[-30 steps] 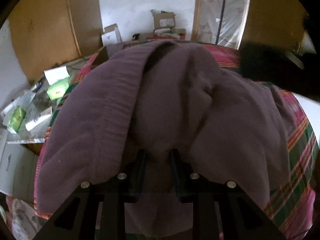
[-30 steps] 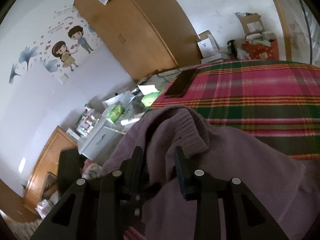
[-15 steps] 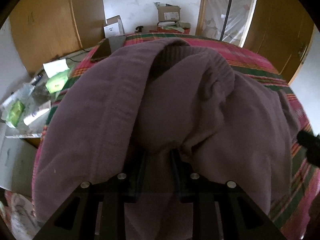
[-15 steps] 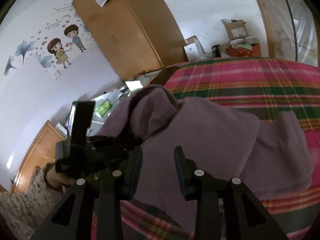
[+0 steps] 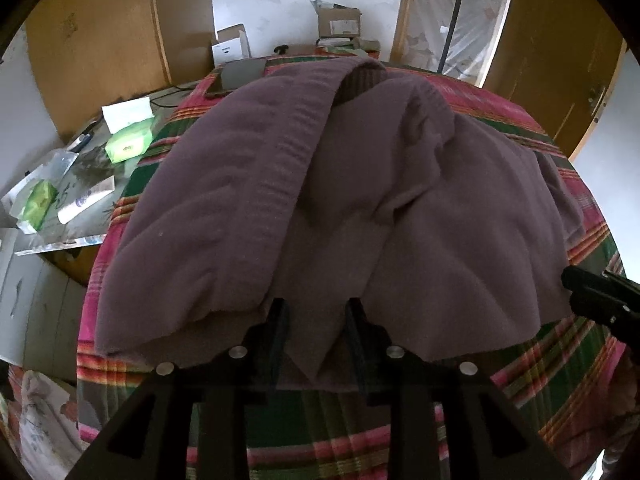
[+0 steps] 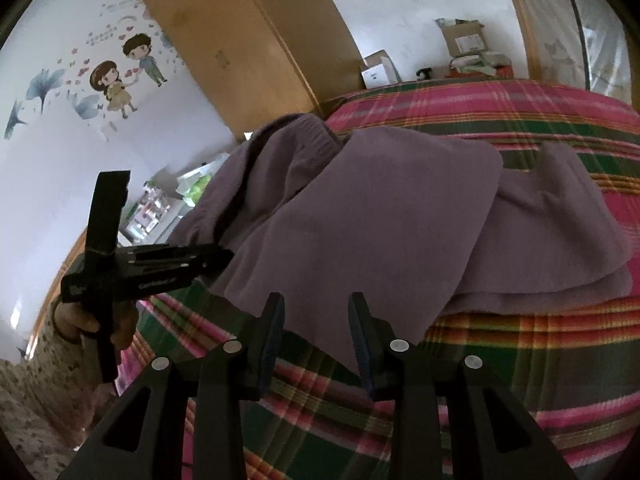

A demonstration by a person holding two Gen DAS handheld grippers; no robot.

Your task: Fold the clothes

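A purple knit sweater lies folded in loose layers on a bed with a plaid blanket. My left gripper is open, its fingers at the sweater's near hem, with fabric lying between them. In the right wrist view the sweater lies just beyond my right gripper, which is open and empty over the blanket. The left gripper's body shows at the left of that view, held by a hand.
A dark phone lies at the bed's far left corner. A cluttered side table with green packets stands left of the bed. A wooden wardrobe and cardboard boxes stand beyond.
My right gripper let go of the sweater and drew back to the near edge. My left gripper pulled back a little and the sweater settled flatter on the bed.
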